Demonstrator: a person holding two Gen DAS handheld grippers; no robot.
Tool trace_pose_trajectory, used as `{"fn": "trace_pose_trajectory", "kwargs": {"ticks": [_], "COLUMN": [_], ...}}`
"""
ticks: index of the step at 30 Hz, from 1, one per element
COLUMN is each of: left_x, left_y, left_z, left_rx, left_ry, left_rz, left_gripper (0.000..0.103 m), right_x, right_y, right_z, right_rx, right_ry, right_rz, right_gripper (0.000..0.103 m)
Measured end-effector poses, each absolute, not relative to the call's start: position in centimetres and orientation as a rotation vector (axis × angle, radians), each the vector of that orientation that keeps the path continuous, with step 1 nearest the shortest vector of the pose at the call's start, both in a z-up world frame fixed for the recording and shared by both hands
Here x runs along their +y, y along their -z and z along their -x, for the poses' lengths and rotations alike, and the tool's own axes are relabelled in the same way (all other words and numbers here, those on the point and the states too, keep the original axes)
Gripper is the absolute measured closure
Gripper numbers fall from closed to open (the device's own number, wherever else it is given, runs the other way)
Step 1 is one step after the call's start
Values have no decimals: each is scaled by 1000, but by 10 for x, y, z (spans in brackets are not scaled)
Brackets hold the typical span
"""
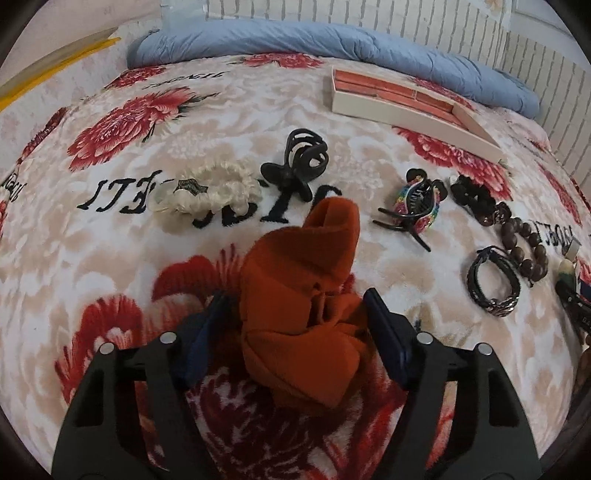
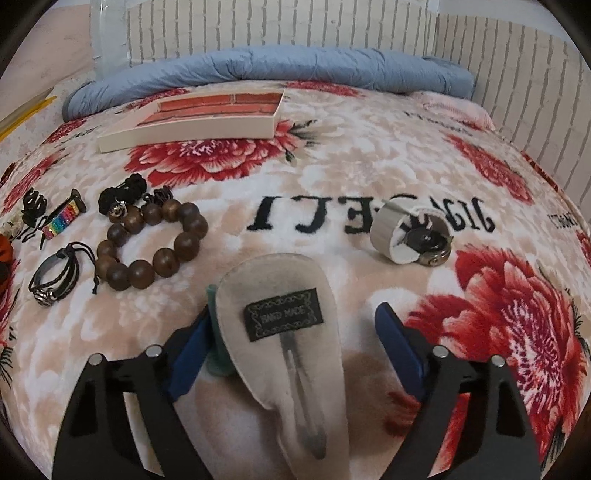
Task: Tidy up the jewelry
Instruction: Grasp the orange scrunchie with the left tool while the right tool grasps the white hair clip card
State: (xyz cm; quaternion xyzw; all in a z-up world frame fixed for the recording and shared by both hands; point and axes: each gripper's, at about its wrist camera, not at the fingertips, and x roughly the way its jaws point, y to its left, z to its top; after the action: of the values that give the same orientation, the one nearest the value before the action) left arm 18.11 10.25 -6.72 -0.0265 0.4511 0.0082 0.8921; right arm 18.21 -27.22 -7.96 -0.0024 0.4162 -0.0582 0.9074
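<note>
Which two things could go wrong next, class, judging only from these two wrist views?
1. The orange bow sits loosely between the left jaws, which look open; lifted now, it may slip.
2. The felt hair clip touches only one right pad, so closing could flip it toward the wooden bead bracelet.

Floral blanket (image 2: 332, 177), blue quilt (image 1: 332, 40), white brick-pattern wall (image 2: 295, 22).

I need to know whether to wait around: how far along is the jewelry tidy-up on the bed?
Barely begun. The box at the back shows nothing inside yet. In hand: the orange bow sits between the left gripper fingers, and a beige hair clip lies between the right gripper fingers; neither visibly clamped. Left on the blanket: wooden bead bracelet, black cord bracelet, white scrunchie, black claw clip, rainbow claw clip, watch.
</note>
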Motion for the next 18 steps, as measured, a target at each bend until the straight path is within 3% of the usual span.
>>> {"fn": "trace_pose_trajectory", "kwargs": {"ticks": [8,18], "left_x": [100,102], "left_y": [70,69], "left_z": [-184,-191], "left_rx": [939,943], "left_ry": [-29,-35], "left_rz": [24,7], "left_gripper": [47,70], "right_x": [-267,-268], "right_y": [80,79], "right_z": [-185,-184], "right_rx": [873,871], "right_ry": [74,63], "right_rz": [3,-13], "right_gripper": [46,50]}}
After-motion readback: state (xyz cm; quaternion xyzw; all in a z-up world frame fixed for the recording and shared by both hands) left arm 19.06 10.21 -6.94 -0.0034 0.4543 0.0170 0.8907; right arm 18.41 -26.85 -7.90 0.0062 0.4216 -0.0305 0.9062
